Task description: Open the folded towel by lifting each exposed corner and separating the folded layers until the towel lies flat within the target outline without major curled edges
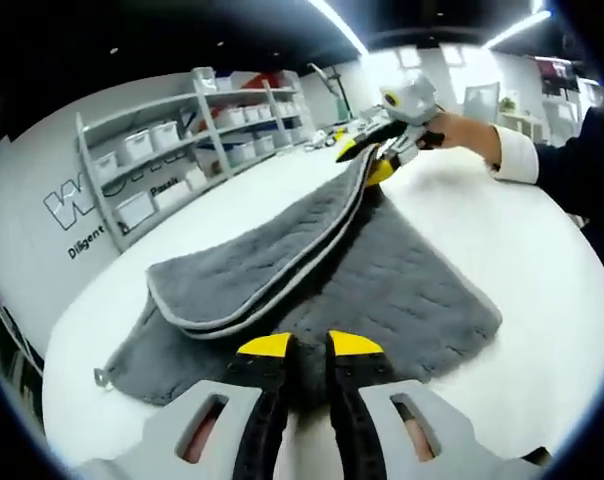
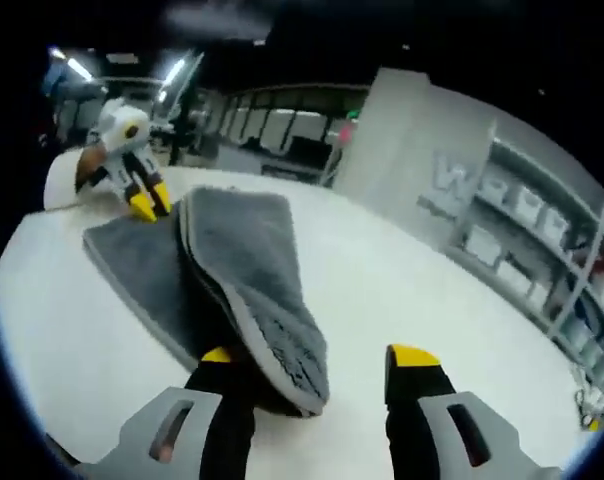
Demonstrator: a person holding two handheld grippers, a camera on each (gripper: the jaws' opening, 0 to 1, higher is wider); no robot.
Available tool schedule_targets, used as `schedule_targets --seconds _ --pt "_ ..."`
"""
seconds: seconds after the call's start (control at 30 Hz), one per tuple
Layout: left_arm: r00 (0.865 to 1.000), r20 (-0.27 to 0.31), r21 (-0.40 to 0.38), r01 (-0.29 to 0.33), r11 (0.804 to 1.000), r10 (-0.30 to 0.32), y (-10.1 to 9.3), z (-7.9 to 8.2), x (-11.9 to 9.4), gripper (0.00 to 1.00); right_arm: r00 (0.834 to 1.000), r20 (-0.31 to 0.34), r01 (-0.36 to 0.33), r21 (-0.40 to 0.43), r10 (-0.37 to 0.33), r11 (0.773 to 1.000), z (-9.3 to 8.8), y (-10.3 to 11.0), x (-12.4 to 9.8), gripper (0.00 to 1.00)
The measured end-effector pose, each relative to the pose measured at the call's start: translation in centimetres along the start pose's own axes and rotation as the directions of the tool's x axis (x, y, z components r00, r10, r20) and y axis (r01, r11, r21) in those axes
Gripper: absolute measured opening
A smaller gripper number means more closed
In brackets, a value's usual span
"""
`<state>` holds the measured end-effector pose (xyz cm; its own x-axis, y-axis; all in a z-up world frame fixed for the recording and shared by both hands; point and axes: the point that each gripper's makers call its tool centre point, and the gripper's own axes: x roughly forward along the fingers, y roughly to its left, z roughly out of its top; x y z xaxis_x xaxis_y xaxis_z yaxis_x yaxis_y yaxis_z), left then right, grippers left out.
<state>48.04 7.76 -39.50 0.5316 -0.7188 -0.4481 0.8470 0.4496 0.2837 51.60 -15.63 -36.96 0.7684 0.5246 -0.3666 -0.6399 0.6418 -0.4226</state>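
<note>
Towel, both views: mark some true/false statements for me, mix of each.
1. The towel is grey with a paler border. True.
2. It lies fully flat. False: its upper layer is folded over and rises toward the right gripper.
3. In the right gripper view the right gripper's jaws stand wide apart. True.
4. The table is black. False: it is white.
5. The left gripper hangs well clear of the towel. False: its jaws are nearly together at the towel's edge.
</note>
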Motion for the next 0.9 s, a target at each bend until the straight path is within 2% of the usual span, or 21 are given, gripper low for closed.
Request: schedule_targets --seconds 0.07,0.13,0.17,0.23,0.37,0.43,0.47,0.53,0.63,0.77,0.83,0.9 --pt "1.000 0.012 -0.008 -0.006 1.000 0.007 0.1 0.2 0.0 0.22 1.000 0.025 0.013 -0.134 -0.010 0.991 1.2 0.5 0.0 0.50" --pt "1.000 0.023 -0.021 -0.014 1.000 0.015 0.3 0.3 0.1 0.26 0.997 0.073 0.029 -0.297 -0.008 0.954 2.9 1.6 0.0 0.50" --pt "0.999 0.022 -0.024 -0.024 0.999 0.025 0.5 0.3 0.1 0.28 0.996 0.084 0.030 -0.317 -0.003 0.948 3.2 2.0 0.1 0.50" --pt "0.999 0.023 -0.034 -0.034 0.999 0.035 0.9 0.2 0.1 0.32 0.995 0.099 0.015 -0.395 0.026 0.919 3.9 3.3 0.4 0.49" --pt "0.999 0.037 -0.109 -0.034 0.993 0.038 1.2 0.2 0.1 0.39 0.996 0.085 0.044 -0.541 0.002 0.840 4.0 4.1 1.2 0.46" --pt "0.997 0.026 -0.180 -0.070 0.981 0.075 1.9 -0.1 0.2 0.50 0.996 0.084 0.056 -0.585 -0.008 0.809 4.0 4.2 1.5 0.42" --pt "0.997 0.041 -0.209 -0.060 0.976 0.070 2.0 0.1 0.2 0.57 0.996 0.087 0.057 -0.593 -0.007 0.803 4.1 4.3 1.6 0.39" --pt "0.997 0.040 -0.279 -0.058 0.959 0.072 2.4 -0.2 0.2 0.61 0.995 0.102 0.063 -0.607 0.000 0.792 4.3 4.7 1.8 0.37" --pt "0.996 0.040 -0.280 -0.066 0.958 0.081 2.7 -0.4 0.1 0.61 0.996 0.093 0.058 -0.651 0.004 0.757 4.3 5.2 2.2 0.33" --pt "0.996 0.027 -0.263 -0.079 0.962 0.089 2.6 -0.5 0.1 0.60 0.995 0.094 0.048 -0.683 0.023 0.729 4.3 6.1 2.5 0.24" --pt "0.997 0.017 -0.265 -0.071 0.962 0.078 2.3 -0.7 0.2 0.55 0.996 0.083 0.035 -0.692 0.031 0.721 4.1 6.6 2.8 0.16" --pt "0.997 0.006 -0.247 -0.067 0.967 0.071 2.1 -0.9 0.3 0.49 0.997 0.065 0.016 -0.688 0.040 0.726 3.8 6.9 3.0 0.08"
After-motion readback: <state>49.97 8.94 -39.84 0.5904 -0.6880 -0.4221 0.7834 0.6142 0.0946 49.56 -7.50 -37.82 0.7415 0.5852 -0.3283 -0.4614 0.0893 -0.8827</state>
